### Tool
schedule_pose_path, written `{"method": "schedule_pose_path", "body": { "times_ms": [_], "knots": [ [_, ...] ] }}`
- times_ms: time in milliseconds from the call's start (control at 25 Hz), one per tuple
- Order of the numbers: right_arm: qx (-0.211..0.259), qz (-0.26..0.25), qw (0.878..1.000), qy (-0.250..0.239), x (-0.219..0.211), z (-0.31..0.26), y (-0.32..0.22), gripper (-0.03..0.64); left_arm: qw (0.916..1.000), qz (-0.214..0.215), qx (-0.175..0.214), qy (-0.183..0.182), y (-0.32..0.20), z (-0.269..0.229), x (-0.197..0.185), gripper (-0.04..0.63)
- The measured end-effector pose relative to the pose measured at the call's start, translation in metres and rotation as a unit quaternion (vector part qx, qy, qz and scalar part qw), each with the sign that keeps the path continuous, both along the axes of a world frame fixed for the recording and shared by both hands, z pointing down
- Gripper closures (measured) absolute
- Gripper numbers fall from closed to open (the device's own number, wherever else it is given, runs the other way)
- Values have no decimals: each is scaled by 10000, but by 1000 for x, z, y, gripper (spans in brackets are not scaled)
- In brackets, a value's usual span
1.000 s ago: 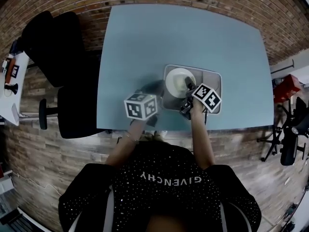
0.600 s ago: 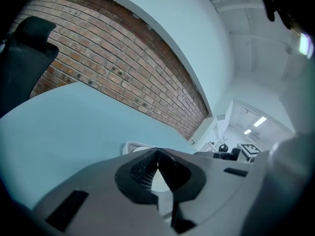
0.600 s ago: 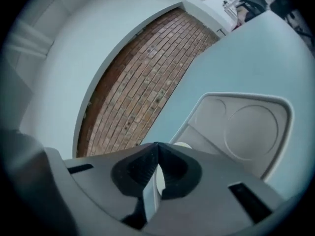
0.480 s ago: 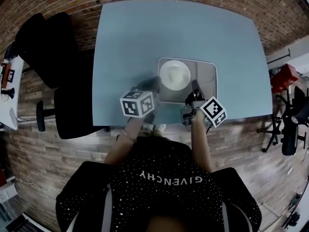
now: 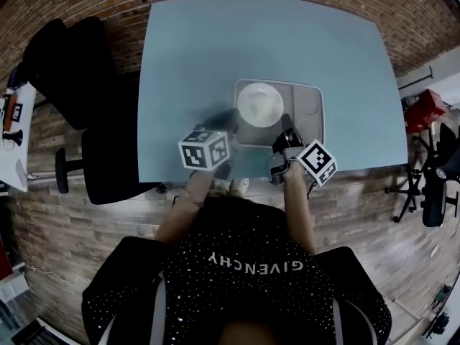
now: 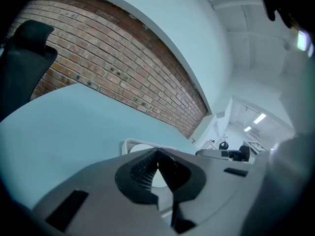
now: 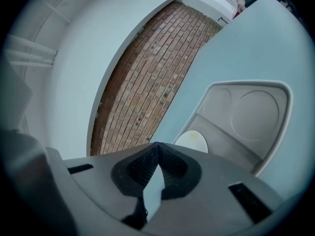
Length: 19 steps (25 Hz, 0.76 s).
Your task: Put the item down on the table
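Observation:
A white bowl (image 5: 259,104) sits in the left compartment of a grey tray (image 5: 305,110) on the light blue table (image 5: 251,42). My right gripper (image 5: 286,124) is shut and empty at the tray's near edge, just right of the bowl. In the right gripper view its jaw tips meet (image 7: 156,144), with the bowl (image 7: 193,141) and the tray (image 7: 246,112) beyond them. My left gripper (image 5: 226,123) hovers left of the tray, shut with nothing in it. In the left gripper view its jaw tips meet (image 6: 157,150) and the tray rim (image 6: 129,144) shows just beyond them.
Two black office chairs (image 5: 72,63) stand left of the table, beside a white desk (image 5: 11,135). A red object (image 5: 420,113) and another chair (image 5: 438,185) are at the right. The person stands against the table's near edge.
My right gripper has drawn back from the bowl's rim toward the tray's near edge. The left gripper has stayed in place, and the bowl rests in the tray as before.

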State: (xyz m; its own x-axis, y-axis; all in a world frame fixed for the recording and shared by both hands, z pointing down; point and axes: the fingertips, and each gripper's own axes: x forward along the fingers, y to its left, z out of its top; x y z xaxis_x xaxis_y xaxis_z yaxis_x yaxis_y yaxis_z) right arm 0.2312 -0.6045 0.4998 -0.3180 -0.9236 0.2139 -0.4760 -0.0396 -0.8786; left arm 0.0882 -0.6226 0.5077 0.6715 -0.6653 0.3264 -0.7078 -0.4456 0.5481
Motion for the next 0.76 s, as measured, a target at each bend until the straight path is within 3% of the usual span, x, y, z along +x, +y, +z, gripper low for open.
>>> {"method": "schedule_pose_path", "body": {
  "times_ms": [760],
  "knots": [
    [-151,91,9998,-45,2,4,6,604,9999,-5,67,103,2,-5,-4,586]
  ]
}}
